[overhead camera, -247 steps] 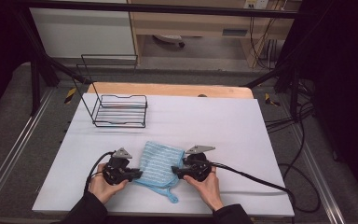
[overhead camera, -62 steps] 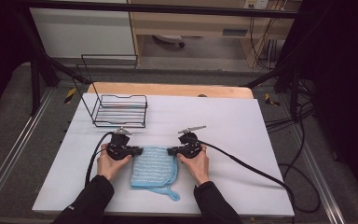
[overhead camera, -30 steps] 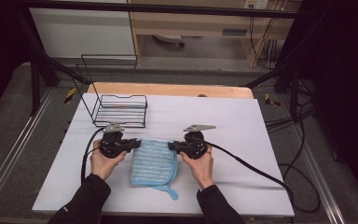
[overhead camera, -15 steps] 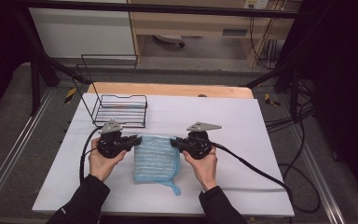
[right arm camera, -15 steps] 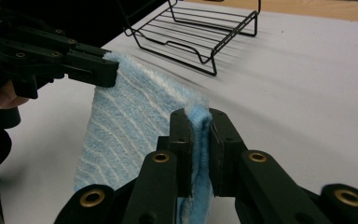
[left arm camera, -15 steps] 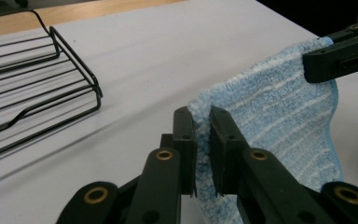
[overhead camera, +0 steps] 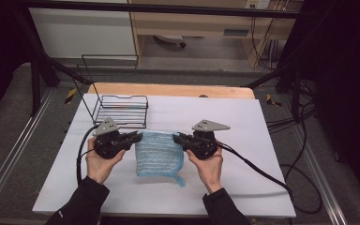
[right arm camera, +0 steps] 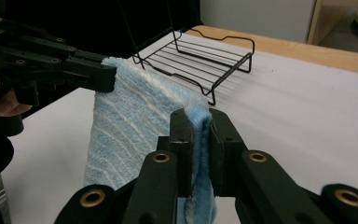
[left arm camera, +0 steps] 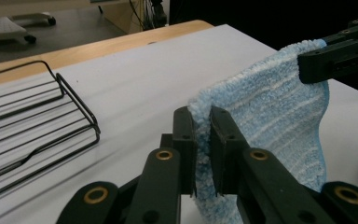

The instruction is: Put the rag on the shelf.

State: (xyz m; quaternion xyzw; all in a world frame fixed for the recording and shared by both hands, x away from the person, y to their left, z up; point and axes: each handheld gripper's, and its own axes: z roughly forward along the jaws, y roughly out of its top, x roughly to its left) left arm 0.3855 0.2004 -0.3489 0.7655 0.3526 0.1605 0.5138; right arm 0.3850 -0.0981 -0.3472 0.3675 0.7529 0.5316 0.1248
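Now towel (overhead camera: 158, 152) hangs between left hand-held gripper (overhead camera: 136, 137) and right hand-held gripper (overhead camera: 178, 138).

Landmark = towel (overhead camera: 158, 152), hanging over the table (overhead camera: 262, 140), near its front-centre. Left gripper (overhead camera: 133, 137) sits just left of the towel, jaws clamped on its top left corner. Right gripper (overhead camera: 177, 138) just right of it, jaws clamped on the top right corner. Towel's top edge spans between the two grippers; the rest hangs down toward the person, lower end on the table. Wire rack (overhead camera: 120, 111) is behind the towel and to its left, on the table, apart from it. Left hand (overhead camera: 99, 161) left-front of the towel, right hand (overhead camera: 209, 165) right-front.
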